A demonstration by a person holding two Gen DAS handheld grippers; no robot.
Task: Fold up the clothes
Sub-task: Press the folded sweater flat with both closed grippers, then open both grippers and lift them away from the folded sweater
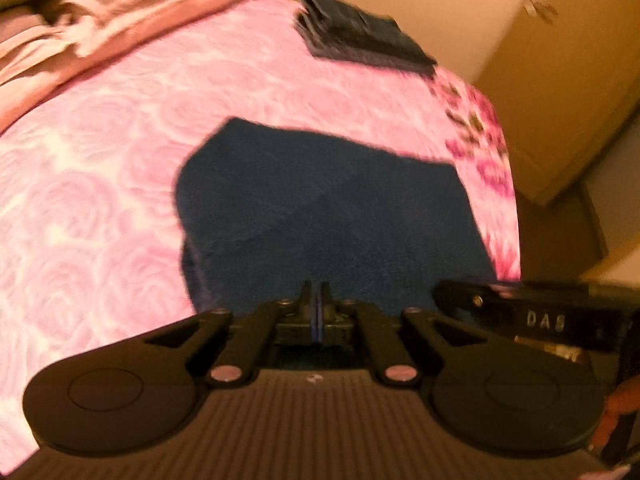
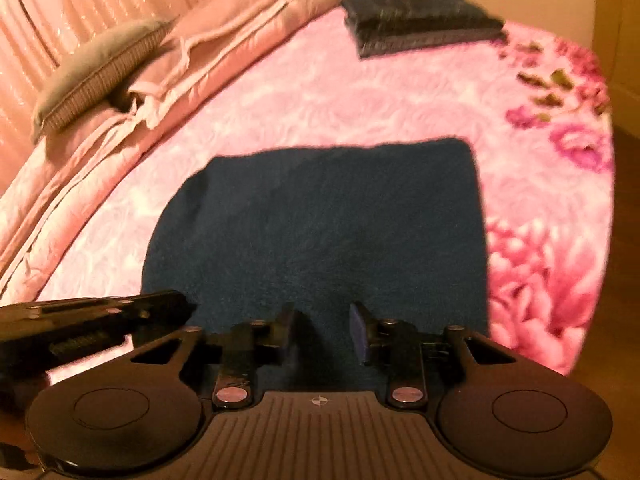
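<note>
A dark navy garment [image 1: 320, 208] lies partly folded on the pink rose-patterned bedspread [image 1: 100, 152]; it also shows in the right wrist view [image 2: 320, 220]. My left gripper [image 1: 319, 300] is shut at the garment's near edge; whether cloth is pinched between its fingers I cannot tell. My right gripper [image 2: 322, 332] is open over the garment's near edge, holding nothing. The right gripper's body shows at the right of the left wrist view [image 1: 532, 318], and the left gripper's body at the left of the right wrist view [image 2: 92, 316].
A stack of folded dark clothes [image 1: 360, 36] sits at the far end of the bed, also in the right wrist view [image 2: 420, 24]. A bunched pink blanket [image 2: 224, 32] and a grey cushion [image 2: 96, 68] lie at the far left. A wooden cabinet [image 1: 560, 80] stands to the right.
</note>
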